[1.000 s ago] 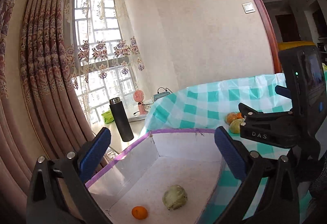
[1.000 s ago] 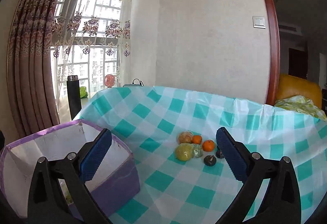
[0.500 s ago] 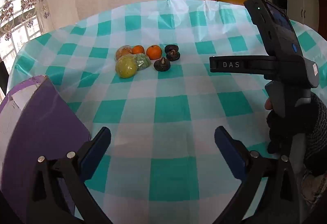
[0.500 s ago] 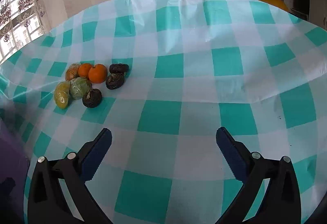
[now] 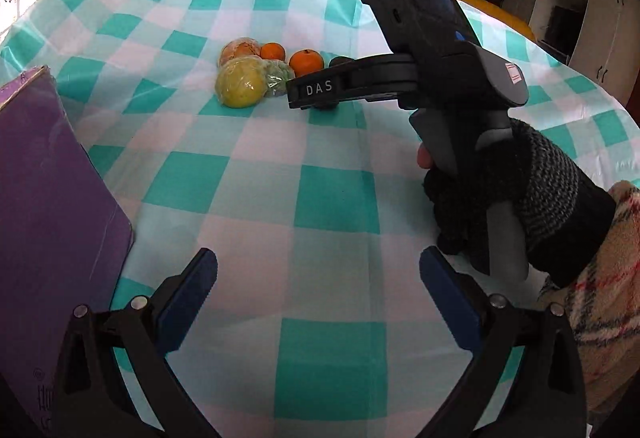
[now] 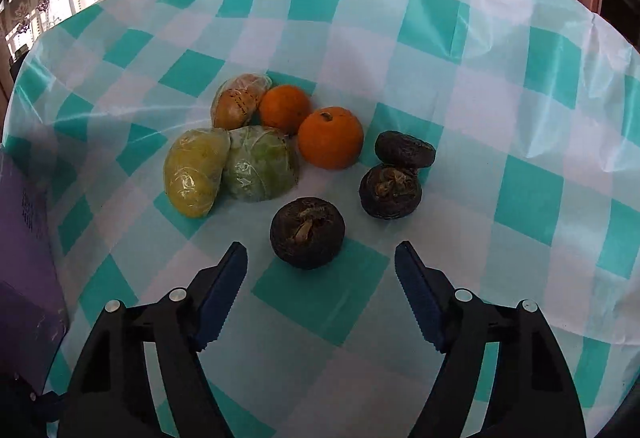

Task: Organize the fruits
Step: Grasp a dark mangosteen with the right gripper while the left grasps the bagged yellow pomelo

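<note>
A cluster of fruit lies on the teal checked tablecloth: a yellow wrapped fruit, a green wrapped fruit, a brownish wrapped fruit, two oranges and three dark fruits. My right gripper is open and empty, its fingers just short of the nearest dark fruit. My left gripper is open and empty over bare cloth, well back from the fruit. The right tool shows in the left wrist view, hiding the dark fruits.
A purple box stands at the left, beside my left gripper; its side also shows in the right wrist view. The table edge curves at the far side, with a wall, a window and a wooden door frame behind.
Both grippers swung away from the box toward the fruit. The right gripper moved in close, to the nearest dark fruit. The left one stays back.
</note>
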Demonstrator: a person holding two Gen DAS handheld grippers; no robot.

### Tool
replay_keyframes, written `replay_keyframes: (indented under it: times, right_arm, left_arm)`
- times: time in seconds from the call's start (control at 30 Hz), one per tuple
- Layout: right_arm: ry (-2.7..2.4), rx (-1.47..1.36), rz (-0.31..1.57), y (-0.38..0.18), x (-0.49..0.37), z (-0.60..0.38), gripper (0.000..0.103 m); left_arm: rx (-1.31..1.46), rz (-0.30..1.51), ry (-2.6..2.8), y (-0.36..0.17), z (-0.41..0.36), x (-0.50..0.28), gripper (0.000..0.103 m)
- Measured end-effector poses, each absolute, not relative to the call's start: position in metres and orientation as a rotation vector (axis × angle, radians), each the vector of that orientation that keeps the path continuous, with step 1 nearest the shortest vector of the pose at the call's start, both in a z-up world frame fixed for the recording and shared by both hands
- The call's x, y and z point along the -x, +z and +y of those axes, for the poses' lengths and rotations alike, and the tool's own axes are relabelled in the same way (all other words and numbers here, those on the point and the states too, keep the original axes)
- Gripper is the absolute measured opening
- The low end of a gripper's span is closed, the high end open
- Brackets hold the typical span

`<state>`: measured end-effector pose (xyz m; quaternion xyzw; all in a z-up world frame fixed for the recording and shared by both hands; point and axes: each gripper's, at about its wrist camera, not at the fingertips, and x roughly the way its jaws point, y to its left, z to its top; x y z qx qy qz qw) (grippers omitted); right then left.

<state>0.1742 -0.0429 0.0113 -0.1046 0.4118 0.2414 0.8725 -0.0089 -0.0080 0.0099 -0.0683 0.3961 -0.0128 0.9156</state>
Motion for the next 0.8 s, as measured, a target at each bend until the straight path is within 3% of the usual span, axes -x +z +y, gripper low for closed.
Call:
replay_keyframes:
  times: [0.13, 0.2, 0.53, 0.8]
  right_arm:
    - [0.499, 0.285, 0.873, 0.007, -0.178, -0.029, 0.060]
    - [0.496, 0.277, 0.857, 0.008, -0.176, -0.032, 0.039]
    - [0.413, -0.315, 0.823, 0.013, -0.180, -0.144, 0.039]
    - [0.442, -0.248, 0.799, 0.018, -0.169, -0.136, 0.039]
  left_arm:
    - [0.150, 0.822, -0.034, 0.008, -0.007, 0.008, 0.102]
    - [0.152, 0.830, -0.029, 0.008, -0.006, 0.006, 0.102]
    - [0.174, 0.768, 0.132, 0.019, 0.018, -0.066, 0.101]
    - [0.408, 0.795, 0.220, 0.009, 0.076, -0.140, 0.085]
